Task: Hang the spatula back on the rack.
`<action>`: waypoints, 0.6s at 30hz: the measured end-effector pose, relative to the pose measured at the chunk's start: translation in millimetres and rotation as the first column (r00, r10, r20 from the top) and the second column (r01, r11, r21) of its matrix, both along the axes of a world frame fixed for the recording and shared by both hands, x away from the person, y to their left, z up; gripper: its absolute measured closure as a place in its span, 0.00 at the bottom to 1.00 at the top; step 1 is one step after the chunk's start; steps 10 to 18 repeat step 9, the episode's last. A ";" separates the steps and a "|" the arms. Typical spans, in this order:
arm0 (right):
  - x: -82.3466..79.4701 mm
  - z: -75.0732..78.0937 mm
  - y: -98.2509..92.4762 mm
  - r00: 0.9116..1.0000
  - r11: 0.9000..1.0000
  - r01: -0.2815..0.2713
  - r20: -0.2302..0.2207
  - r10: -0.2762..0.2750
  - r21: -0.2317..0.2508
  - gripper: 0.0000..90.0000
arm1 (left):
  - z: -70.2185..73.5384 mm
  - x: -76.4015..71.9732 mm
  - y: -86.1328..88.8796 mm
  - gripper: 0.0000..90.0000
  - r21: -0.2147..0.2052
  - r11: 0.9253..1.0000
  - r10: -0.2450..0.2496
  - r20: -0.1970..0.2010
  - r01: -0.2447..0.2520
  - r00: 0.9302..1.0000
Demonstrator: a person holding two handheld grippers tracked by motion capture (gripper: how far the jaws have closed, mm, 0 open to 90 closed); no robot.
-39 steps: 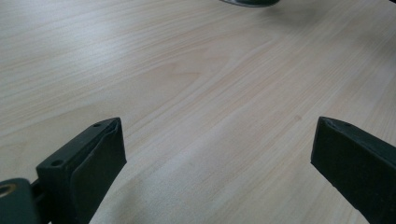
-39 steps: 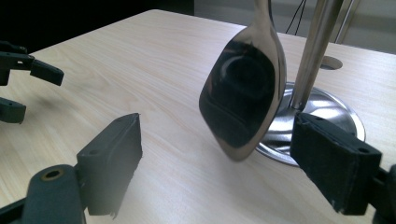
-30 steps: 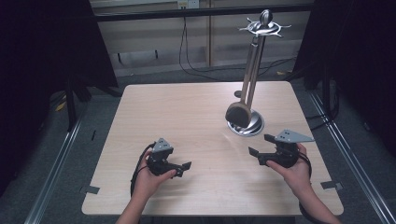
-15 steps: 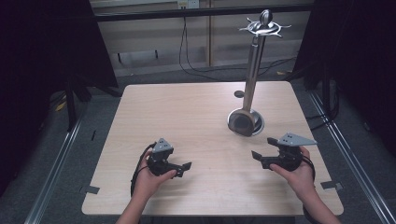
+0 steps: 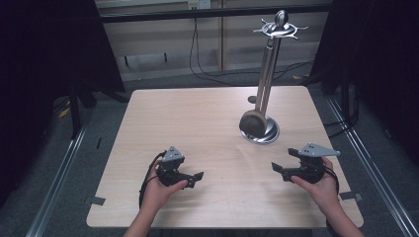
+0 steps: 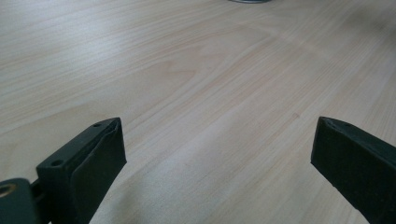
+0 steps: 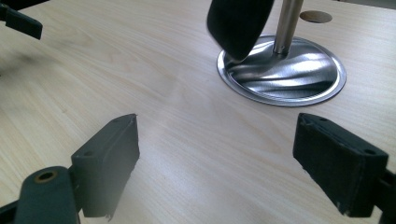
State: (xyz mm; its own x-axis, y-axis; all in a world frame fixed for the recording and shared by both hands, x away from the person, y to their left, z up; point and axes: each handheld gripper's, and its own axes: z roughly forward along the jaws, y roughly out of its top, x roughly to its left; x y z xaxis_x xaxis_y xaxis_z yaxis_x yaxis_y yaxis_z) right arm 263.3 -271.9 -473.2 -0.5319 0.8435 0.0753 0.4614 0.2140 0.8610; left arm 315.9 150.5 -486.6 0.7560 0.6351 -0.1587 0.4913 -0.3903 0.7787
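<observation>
The ladle [image 5: 253,123] hangs on the stand [image 5: 267,74] right of centre, upper-left of the right hand-held gripper [image 5: 277,170], the nearer one; both hand-held grippers gape wide, empty, left hand-held gripper [image 5: 196,178] lower left.

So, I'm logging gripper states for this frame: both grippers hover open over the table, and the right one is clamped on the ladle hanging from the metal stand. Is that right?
Not quite. The right gripper holds nothing: the right gripper view shows its jaws wide apart over bare wood, short of the ladle and the stand. The left gripper is open too, above the table.
</observation>
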 end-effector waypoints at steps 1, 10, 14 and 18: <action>0.0 -0.5 0.4 1.000 1.000 0.002 -0.002 -0.002 -0.002 0.16 | -0.1 0.0 0.0 0.03 0.000 1.000 -0.001 0.000 0.001 1.000; 0.0 -1.8 1.3 1.000 1.000 -0.003 -0.003 0.002 -0.012 0.16 | 0.0 0.1 -1.1 0.03 -0.006 1.000 0.001 -0.003 -0.001 1.000; 0.0 -1.8 1.3 1.000 1.000 -0.003 -0.003 0.002 -0.012 0.16 | 0.0 0.1 -1.1 0.03 -0.006 1.000 0.001 -0.003 -0.001 1.000; 0.0 -1.8 1.3 1.000 1.000 -0.003 -0.003 0.002 -0.012 0.16 | 0.0 0.1 -1.1 0.03 -0.006 1.000 0.001 -0.003 -0.001 1.000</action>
